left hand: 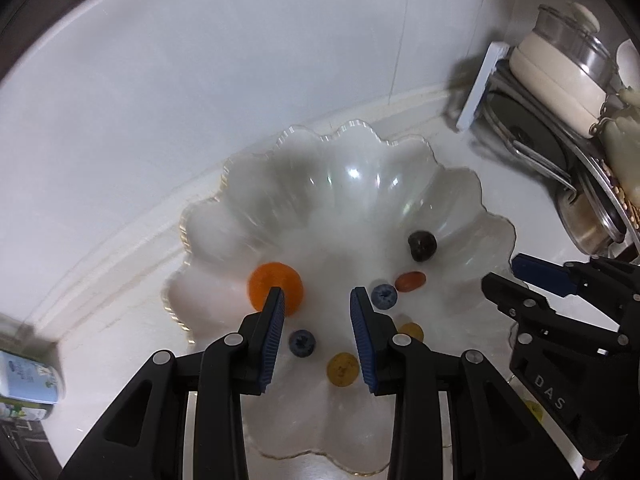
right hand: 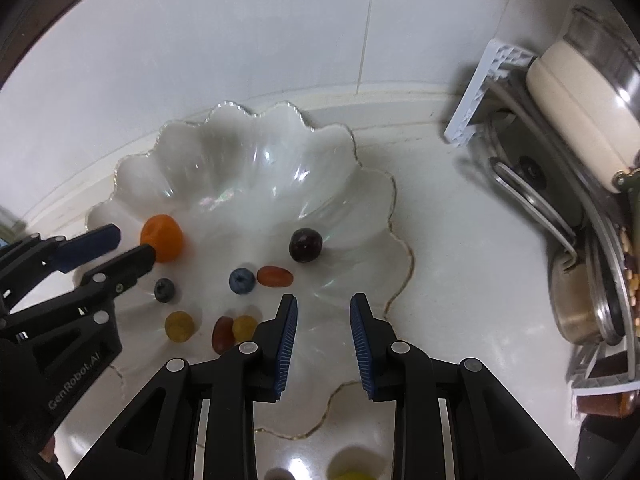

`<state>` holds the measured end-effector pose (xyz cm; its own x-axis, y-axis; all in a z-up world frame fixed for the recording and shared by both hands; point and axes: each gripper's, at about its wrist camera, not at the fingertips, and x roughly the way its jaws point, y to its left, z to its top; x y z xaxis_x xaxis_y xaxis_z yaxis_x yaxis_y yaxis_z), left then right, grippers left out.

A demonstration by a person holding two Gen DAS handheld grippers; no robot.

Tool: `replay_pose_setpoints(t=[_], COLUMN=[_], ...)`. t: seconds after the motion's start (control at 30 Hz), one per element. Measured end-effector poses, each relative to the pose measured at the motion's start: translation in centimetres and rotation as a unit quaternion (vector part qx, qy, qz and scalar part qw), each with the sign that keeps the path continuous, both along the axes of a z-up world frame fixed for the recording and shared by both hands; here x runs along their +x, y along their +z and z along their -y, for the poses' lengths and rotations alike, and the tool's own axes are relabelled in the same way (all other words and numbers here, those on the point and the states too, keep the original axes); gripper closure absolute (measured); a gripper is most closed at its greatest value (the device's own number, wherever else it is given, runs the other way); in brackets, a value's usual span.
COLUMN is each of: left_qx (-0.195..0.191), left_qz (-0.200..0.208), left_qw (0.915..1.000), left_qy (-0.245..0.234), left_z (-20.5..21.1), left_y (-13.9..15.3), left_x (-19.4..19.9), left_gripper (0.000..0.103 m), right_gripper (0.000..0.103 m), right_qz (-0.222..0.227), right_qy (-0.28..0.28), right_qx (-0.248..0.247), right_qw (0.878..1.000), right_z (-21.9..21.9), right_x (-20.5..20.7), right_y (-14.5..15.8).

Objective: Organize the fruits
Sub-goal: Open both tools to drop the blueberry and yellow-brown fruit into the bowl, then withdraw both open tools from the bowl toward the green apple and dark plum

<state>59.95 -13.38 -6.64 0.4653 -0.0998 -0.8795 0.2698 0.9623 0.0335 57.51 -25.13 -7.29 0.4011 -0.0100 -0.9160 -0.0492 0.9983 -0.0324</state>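
Note:
A scalloped glass bowl (left hand: 360,184) (right hand: 240,152) with a gold rim stands on the white counter. In it lie an orange fruit (left hand: 274,282) (right hand: 162,238), a dark cherry (left hand: 422,245) (right hand: 305,245), two blueberries (left hand: 383,296) (right hand: 164,290), a red grape tomato (left hand: 410,281) (right hand: 274,276) and small yellow fruits (left hand: 342,369) (right hand: 179,326). My left gripper (left hand: 317,300) (right hand: 135,244) hangs open over the bowl with nothing between its pads, its left fingertip just in front of the orange fruit. My right gripper (right hand: 324,304) (left hand: 500,272) is open and empty above the bowl's right side.
A dish rack at the right holds a cream pot with a glass lid (left hand: 560,76) (right hand: 576,104) and steel pans (right hand: 576,304). A carton (left hand: 28,380) sits at the left. Another yellow fruit (right hand: 352,474) lies on the counter outside the bowl. A tiled wall stands behind.

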Motion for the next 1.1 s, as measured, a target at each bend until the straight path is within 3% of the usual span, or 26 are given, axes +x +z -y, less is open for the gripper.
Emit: replay_pose_setpoints(t=[0.4, 0.53, 0.73, 1.1], left_qx=[-0.007, -0.018, -0.022, -0.033], left_qz=[0.053, 0.067, 0.098, 0.136], left_qw=[0.9985, 0.9975, 0.9949, 0.9898], left_qy=[-0.007, -0.007, -0.012, -0.028], left_z=[0.1, 0.0, 0.2, 0.9], left_y=[3.6, 4.8, 6.8, 9.1], left_x=[-3.3, -4.5, -6.6, -10.3], left_gripper=[0.069, 0.069, 0.069, 0.058], right_gripper=[0.074, 0.063, 0.062, 0.062], right_qz=[0.053, 0.065, 0.094, 0.155], right_qy=[0.005, 0.005, -0.006, -0.013], right_qx=[-0.009, -0.003, -0.004, 0.002], right_qw=[0.999, 0.998, 0.996, 0.988], right_z=[0.3, 0.7, 1.0, 1.8], right_x=[-3.1, -4.3, -6.5, -10.9], right_y=[3.7, 4.8, 6.4, 9.4])
